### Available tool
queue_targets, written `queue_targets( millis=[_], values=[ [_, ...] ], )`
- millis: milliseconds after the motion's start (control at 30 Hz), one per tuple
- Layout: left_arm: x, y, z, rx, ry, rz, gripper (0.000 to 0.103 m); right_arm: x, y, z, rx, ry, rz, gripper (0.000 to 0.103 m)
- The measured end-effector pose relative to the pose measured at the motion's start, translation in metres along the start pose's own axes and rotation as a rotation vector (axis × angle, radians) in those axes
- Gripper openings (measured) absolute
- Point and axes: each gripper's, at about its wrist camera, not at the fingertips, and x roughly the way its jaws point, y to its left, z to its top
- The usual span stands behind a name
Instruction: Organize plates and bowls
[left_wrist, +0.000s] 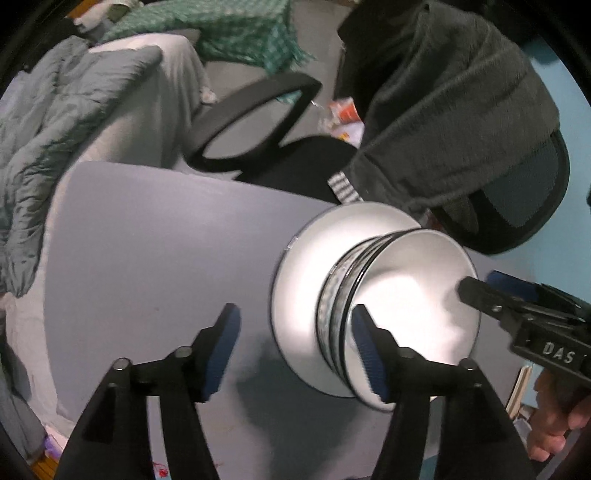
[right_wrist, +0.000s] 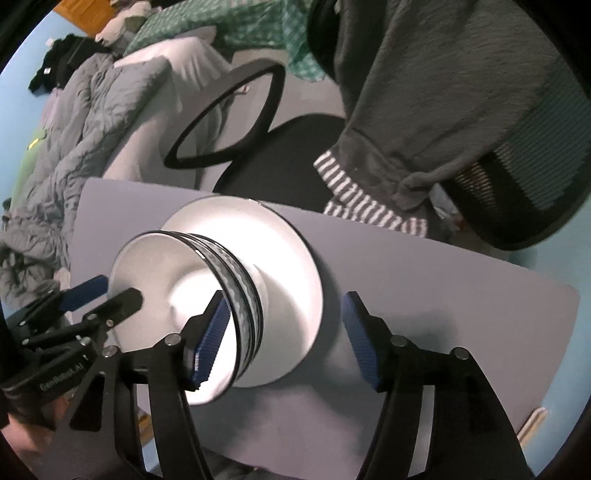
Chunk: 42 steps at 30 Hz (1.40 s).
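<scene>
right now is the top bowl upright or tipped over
Upright. The top bowl sits nested on the bowl stack, mouth facing up, white inside showing in both views, centred on the plate.

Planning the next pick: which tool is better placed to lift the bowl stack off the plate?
Neither clearly. Both open: left tool and right tool each straddle the rim of the stacked white bowls on the white round plate.

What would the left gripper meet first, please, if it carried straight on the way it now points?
Probably the bare grey tabletop: the open left gripper points down at it, with the stacked white bowls on the white plate just beside its right finger.
</scene>
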Motion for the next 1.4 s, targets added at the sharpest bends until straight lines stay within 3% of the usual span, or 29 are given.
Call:
queue_targets(
  millis=[167, 533, 667, 1000, 1400],
  values=[
    [-0.047, -0.003, -0.009, 0.027, -0.114, 0.033, 0.078, -0.05, 0.008, -0.01, -0.026, -0.128, -0.071, 0.066],
    [-0.133, -0.028, -0.035, 0.073, -0.239, -0.001, 0.08, -0.135, 0.025, -0.036, -0.007, -0.3, -0.023, 0.07],
    [-0.161, -0.033, -0.043, 0.08, -0.291, -0.022, 0.08, -0.162, 0.033, -0.048, -0.015, -0.368, -0.046, 0.07],
    [-0.212, -0.036, -0.063, 0.064, -0.384, -0.061, 0.08, -0.204, 0.045, -0.073, -0.033, -0.453, -0.127, 0.07],
    [-0.234, -0.043, -0.081, 0.101, -0.42, -0.073, 0.08, -0.221, 0.053, -0.096, 0.001, -0.5, -0.109, 0.07]
  ],
)
